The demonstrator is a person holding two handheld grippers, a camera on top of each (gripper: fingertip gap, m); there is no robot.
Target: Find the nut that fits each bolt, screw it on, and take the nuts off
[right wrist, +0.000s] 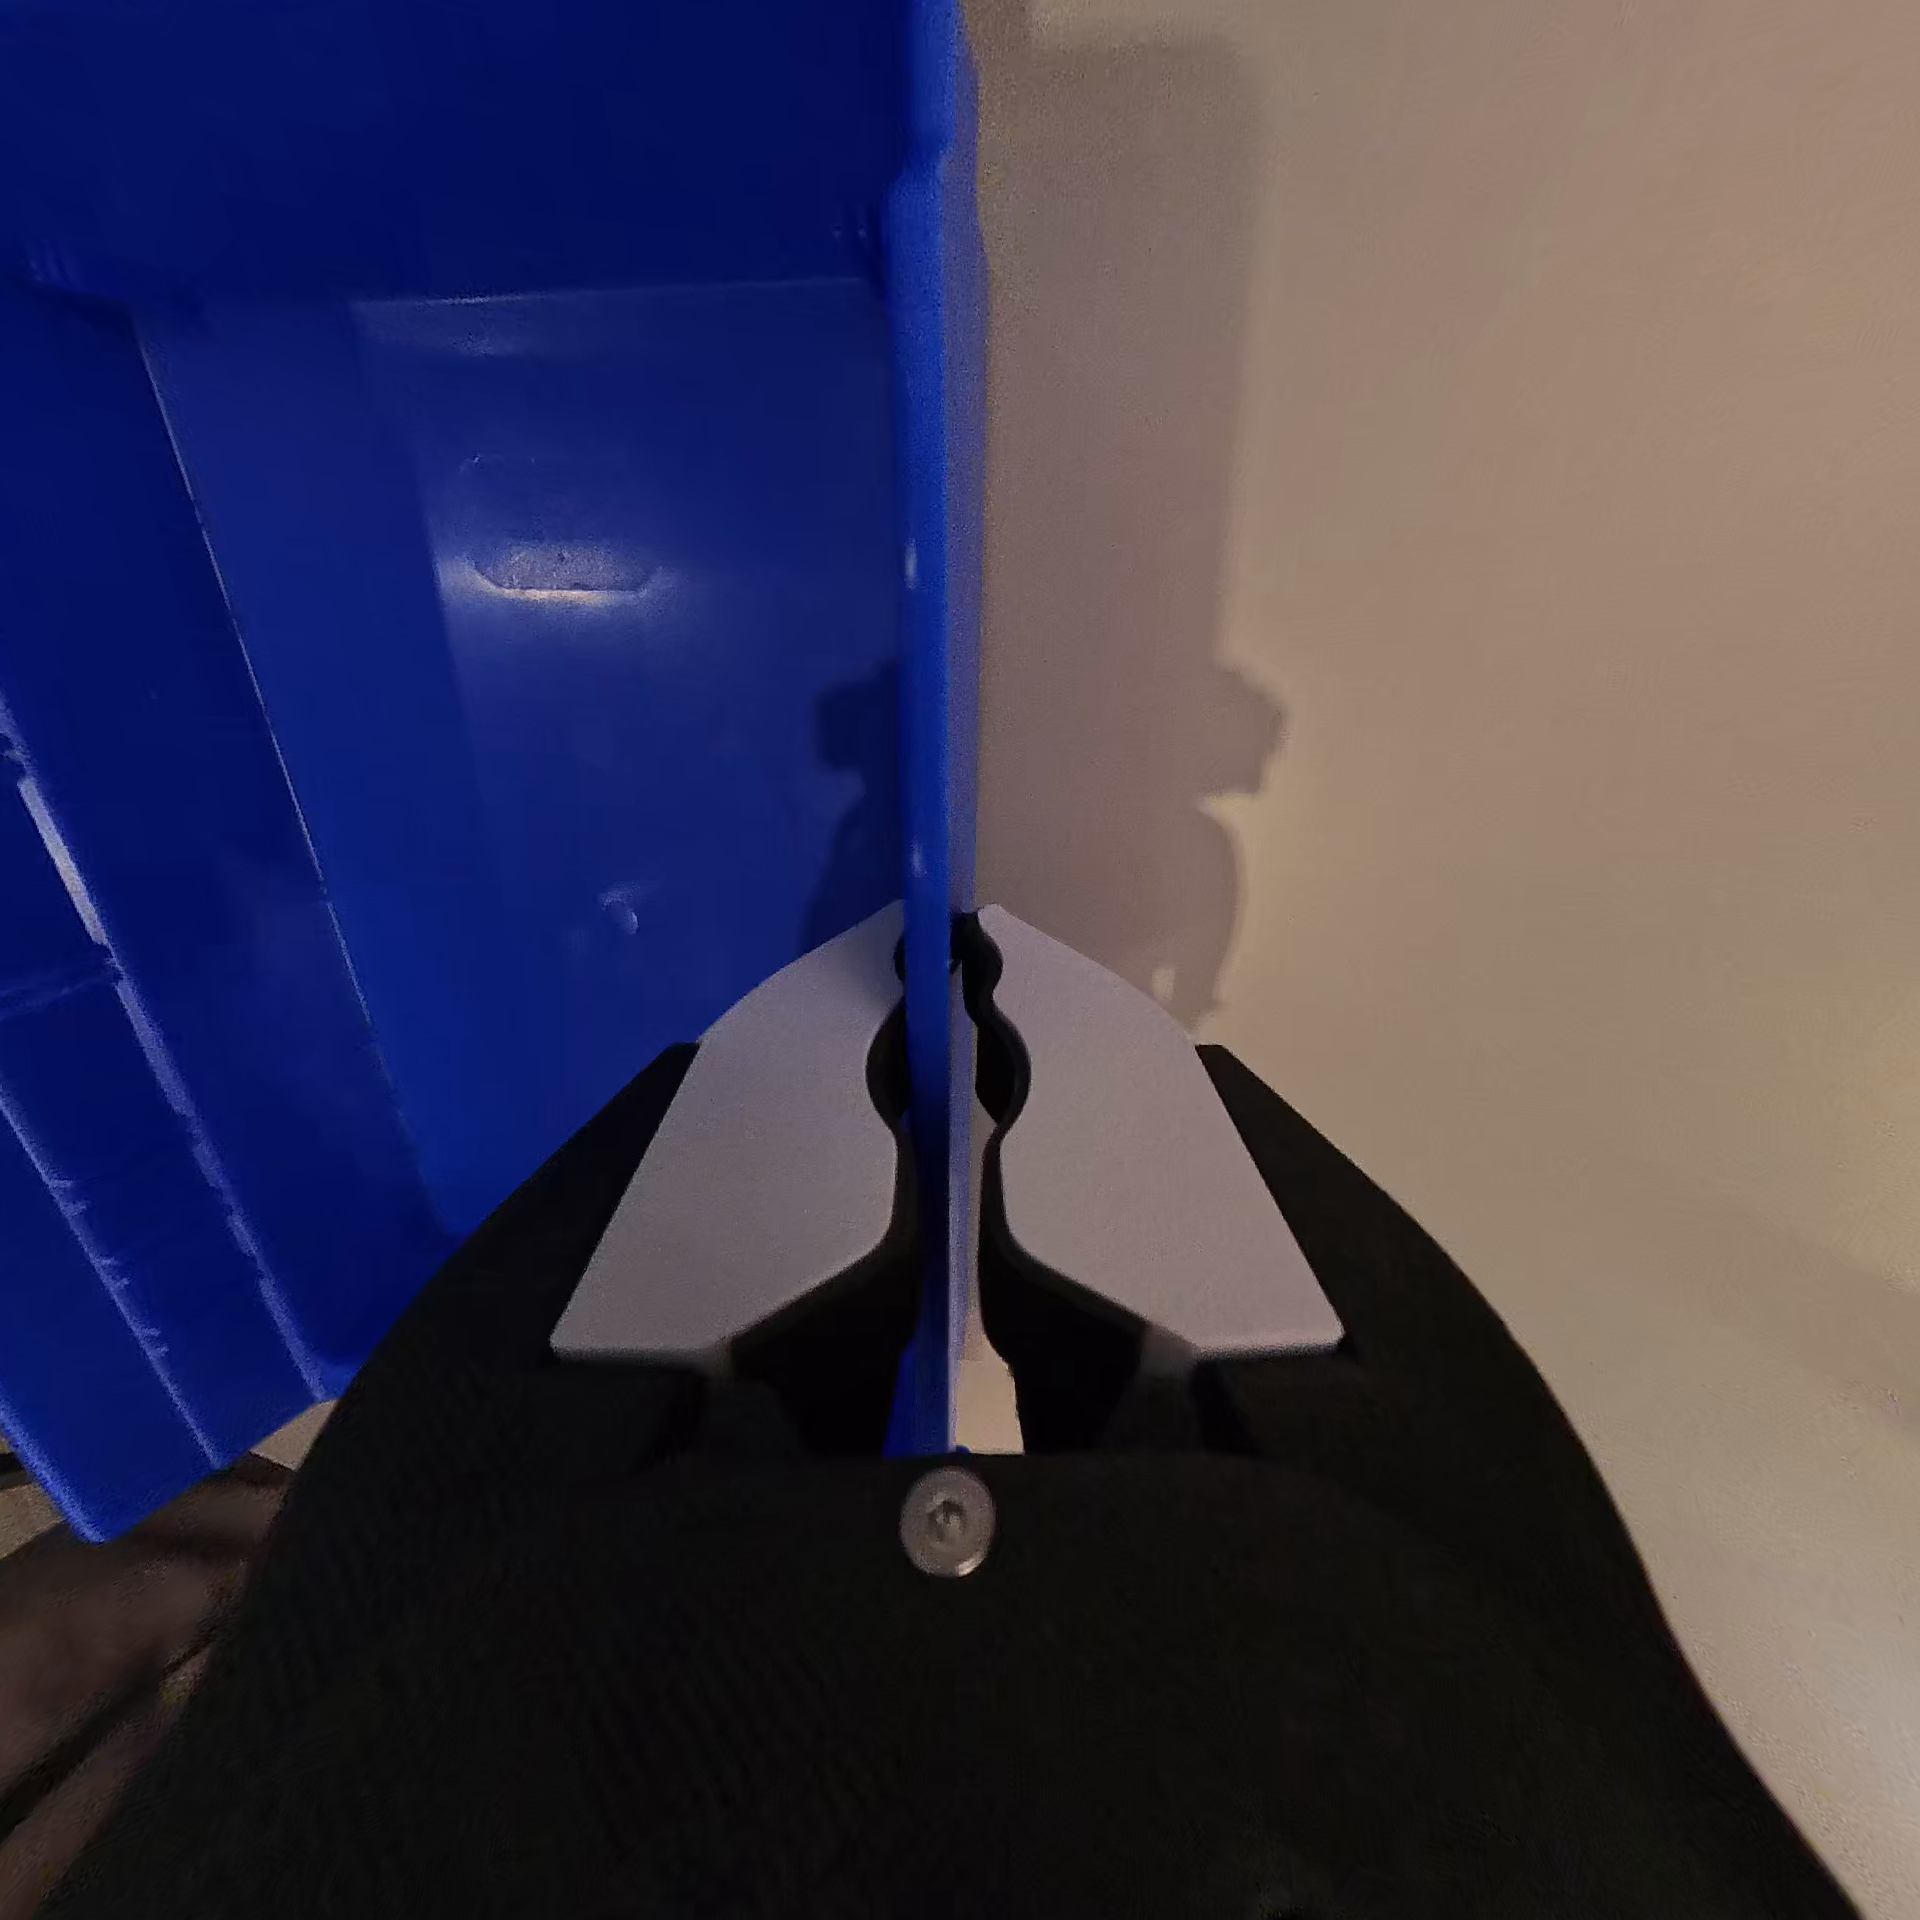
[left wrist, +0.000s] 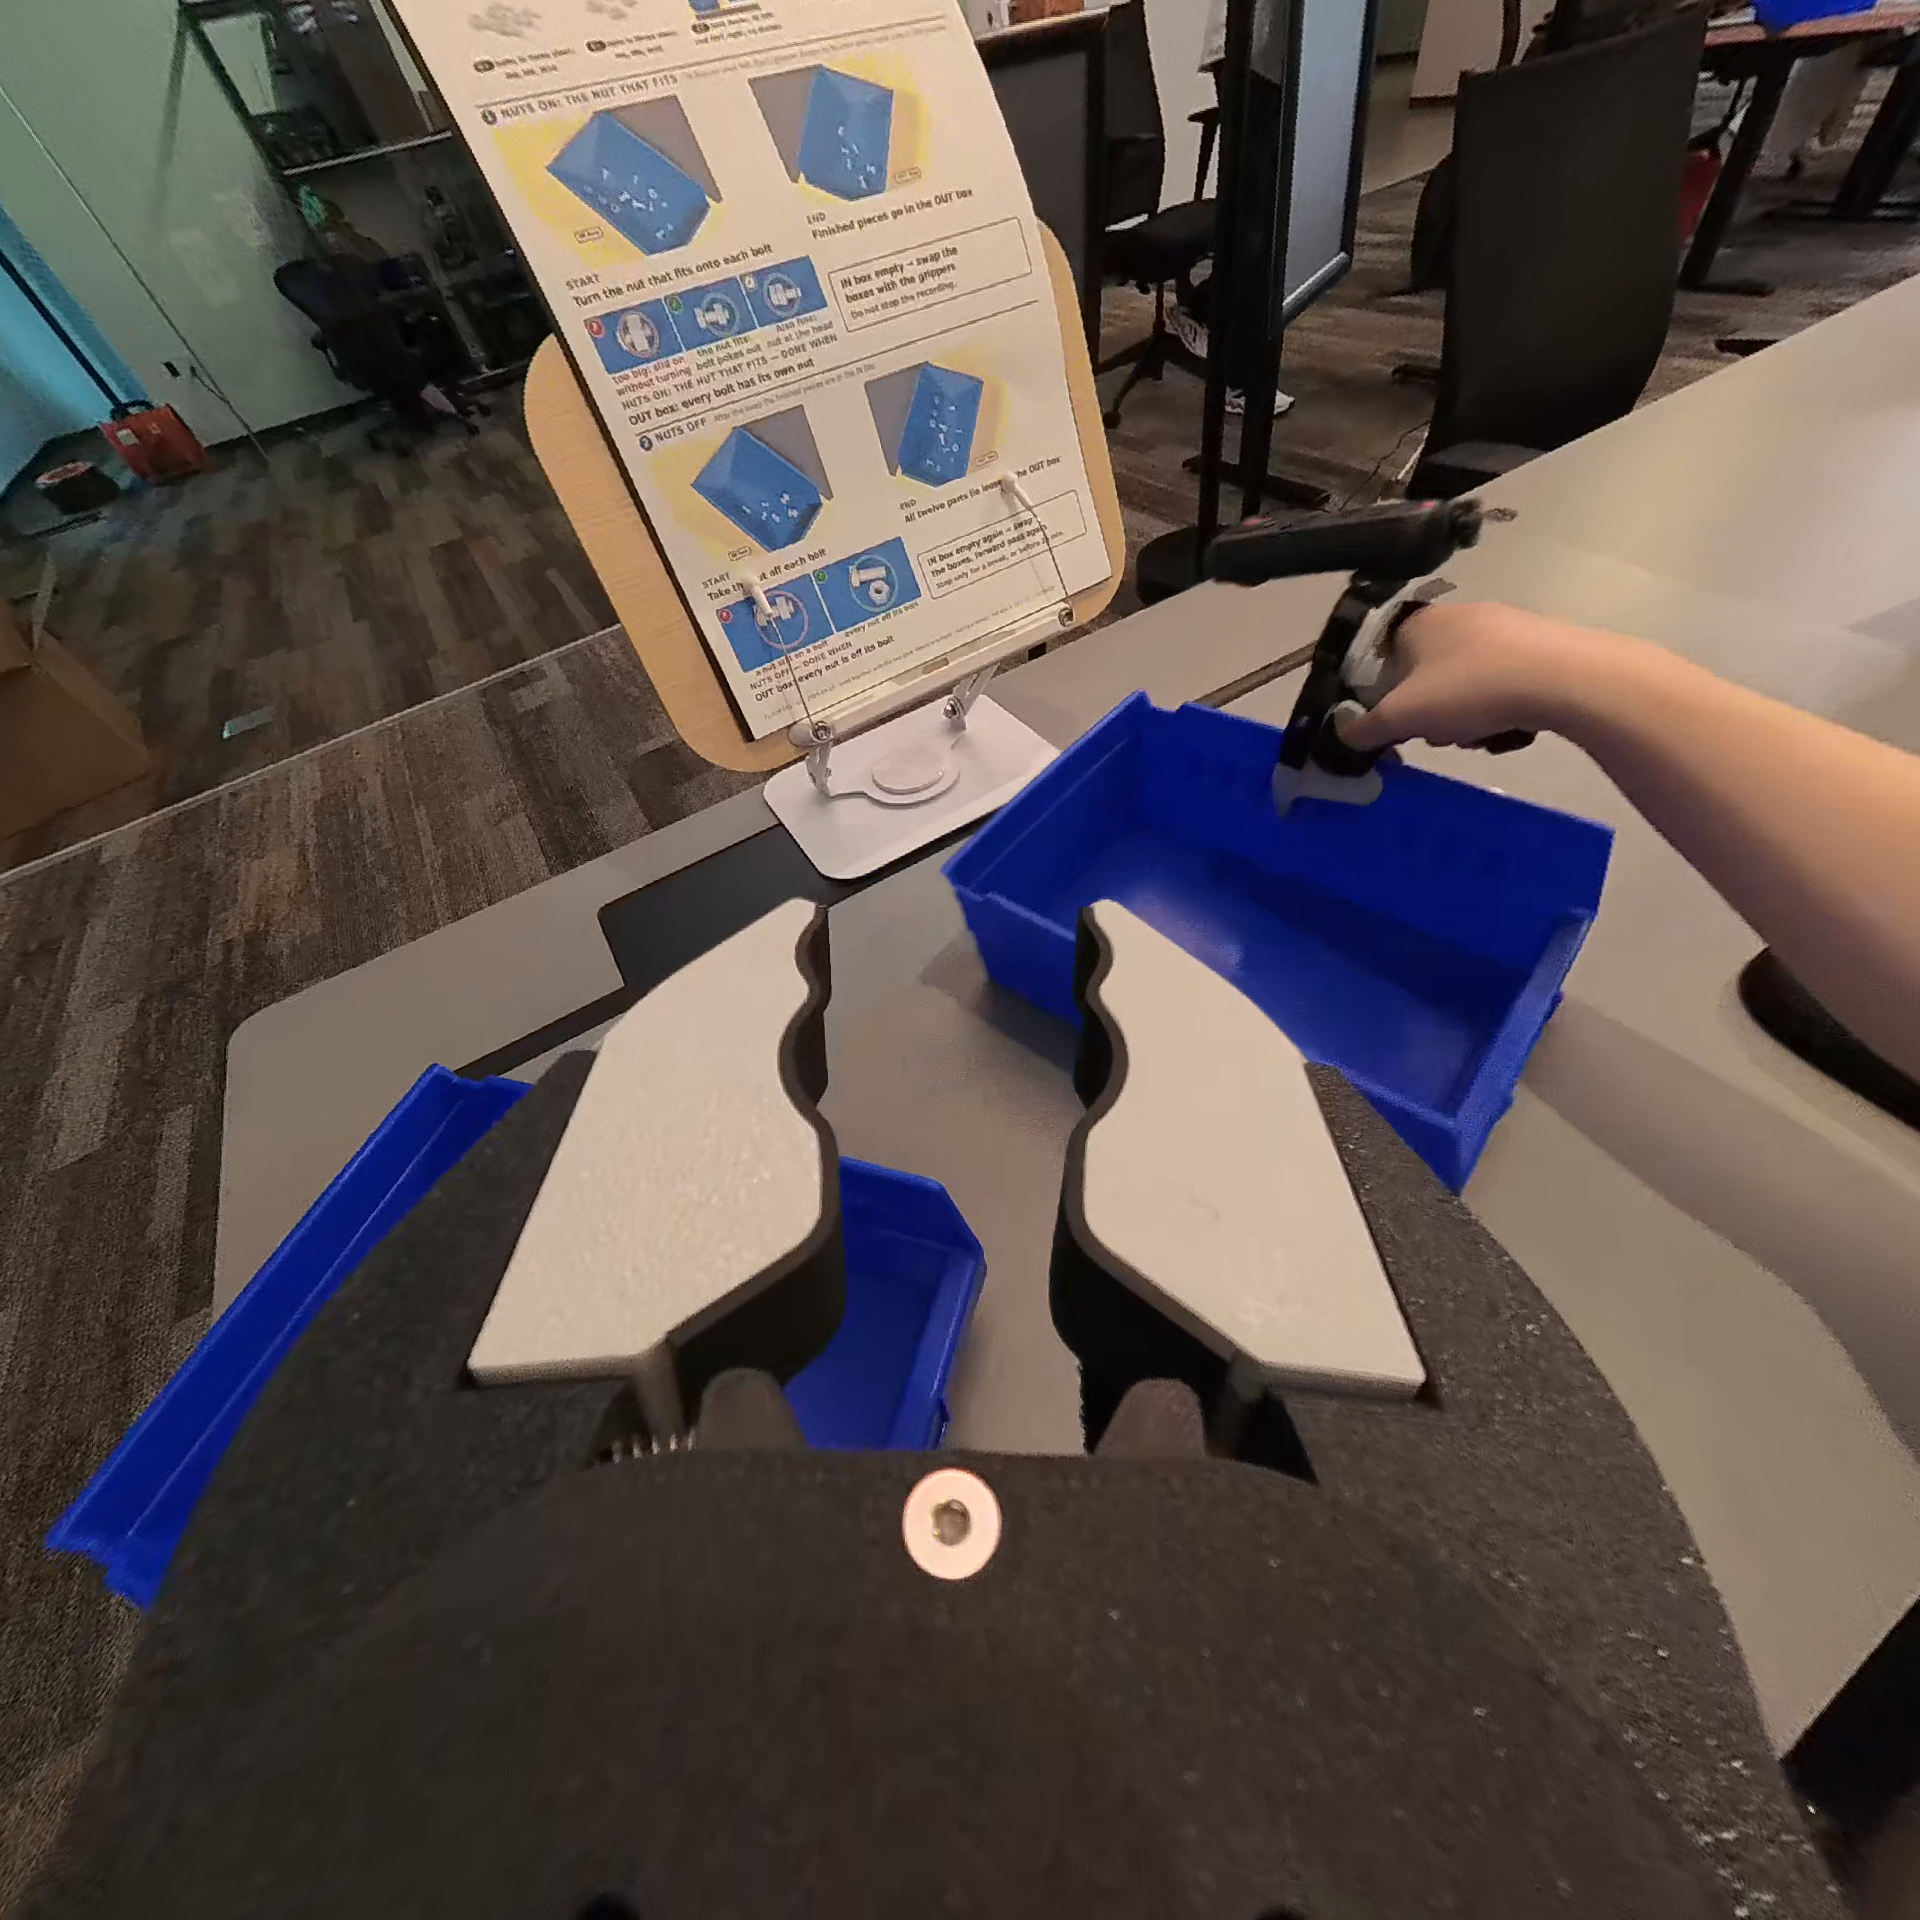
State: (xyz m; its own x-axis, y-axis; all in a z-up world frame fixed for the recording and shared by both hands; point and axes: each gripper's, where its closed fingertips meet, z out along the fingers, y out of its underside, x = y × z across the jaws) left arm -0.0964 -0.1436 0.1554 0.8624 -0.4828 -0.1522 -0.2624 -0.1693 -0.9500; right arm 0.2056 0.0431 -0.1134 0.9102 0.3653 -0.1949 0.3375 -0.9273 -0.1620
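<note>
The left hand-held gripper (left wrist: 951, 997) hides most of the near blue bin (left wrist: 260, 1340) (its inside unseen).

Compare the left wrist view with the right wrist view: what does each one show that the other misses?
Left wrist only: the open left hand-held gripper, a second blue bin beneath it, the instruction sheet on its stand.
Right wrist only: the fingers clamping the bin's thin wall, close up.
Both: the right hand-held gripper gripping the far blue bin, no parts visible inside it.
</note>
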